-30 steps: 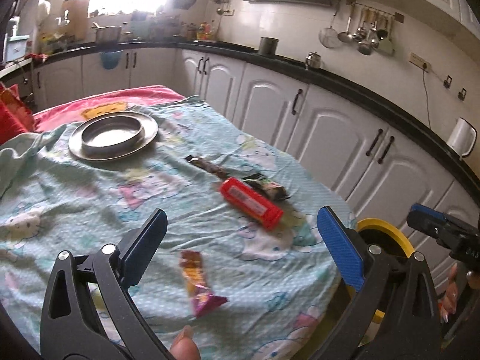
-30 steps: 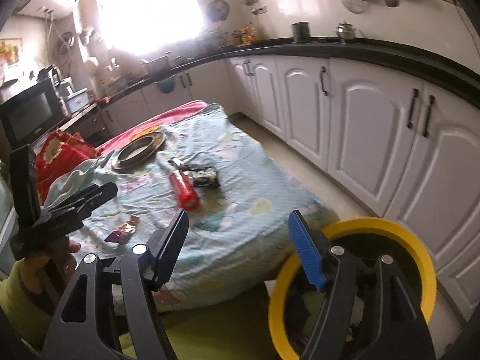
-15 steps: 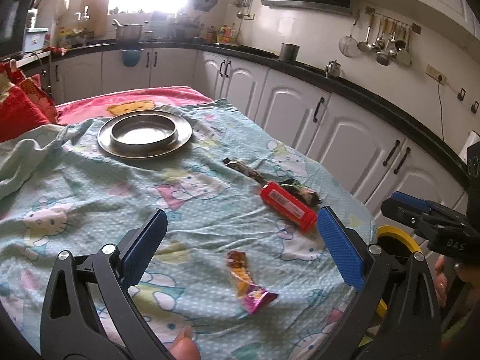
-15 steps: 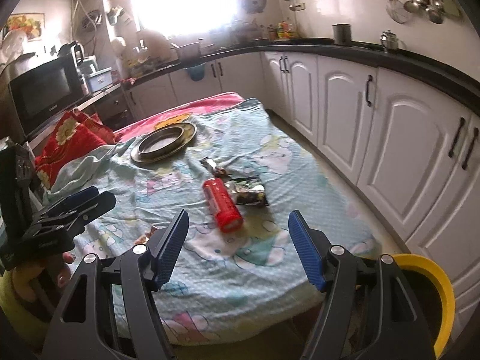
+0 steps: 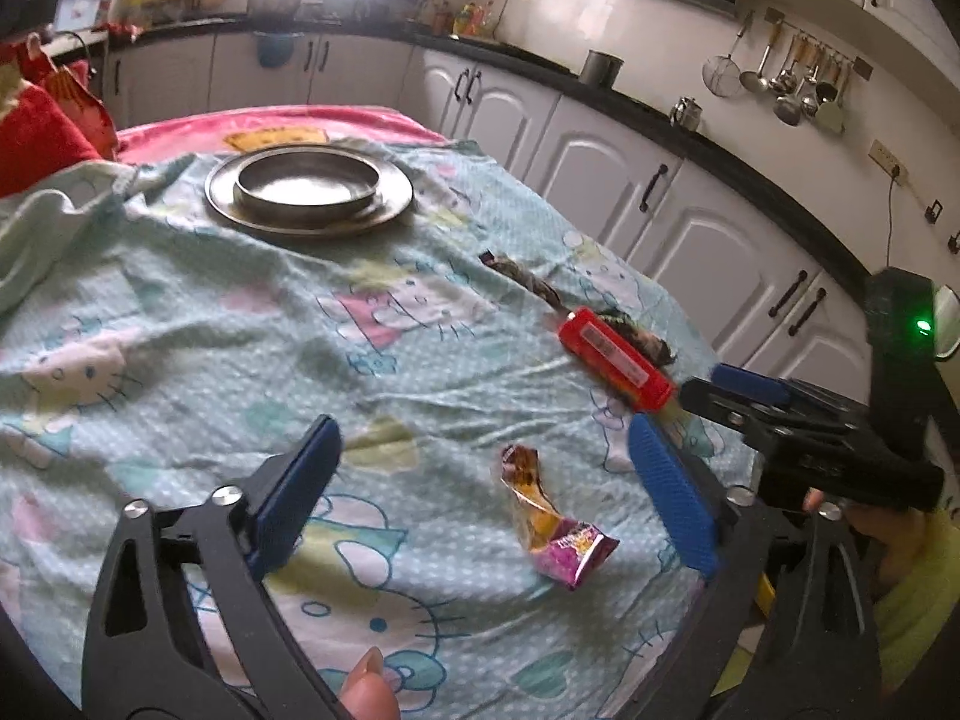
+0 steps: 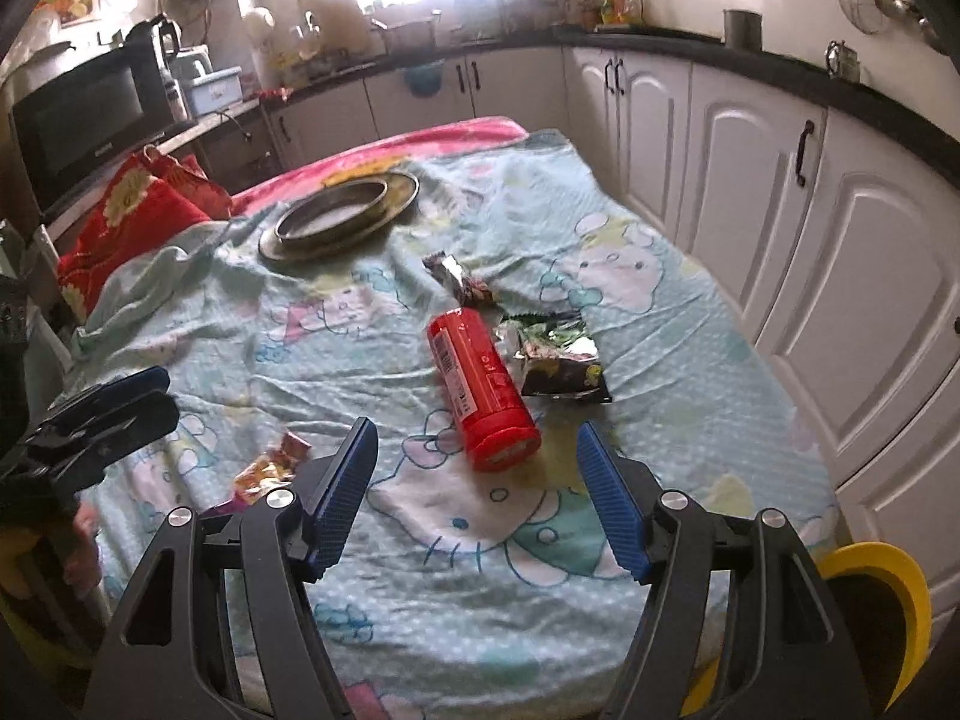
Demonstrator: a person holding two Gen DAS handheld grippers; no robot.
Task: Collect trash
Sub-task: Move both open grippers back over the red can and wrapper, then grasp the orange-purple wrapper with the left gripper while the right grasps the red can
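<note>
A: Start with the left tool. How do its blue pads stand?

B: Wide apart but closing, with nothing pressed between them. The crumpled yellow-and-pink wrapper lies on the cloth in the gap, touched by neither pad. A fingertip shows at the bottom edge of that view.

A: And the right tool?

B: Parted to a middling width, holding nothing, and tilted down toward the bench. The red tube lies on its side just beyond the pads, its round end facing them.

A: Any other trash?

B: A dark foil packet lies just beside the tube on the right, and a twisted dark wrapper just beyond its far end. All sit on the pale blue cartoon-cat cloth covering the bench.

A: Containers?

B: A yellow-rimmed bin stands on the floor by the bench's near right corner; its inside is too dark to read. A shallow metal bowl rests on a metal plate at the far end, with nothing visible in it.

A: Any readable writing?

B: The tube carries a barcode label and white print, too blurred to read.
</note>
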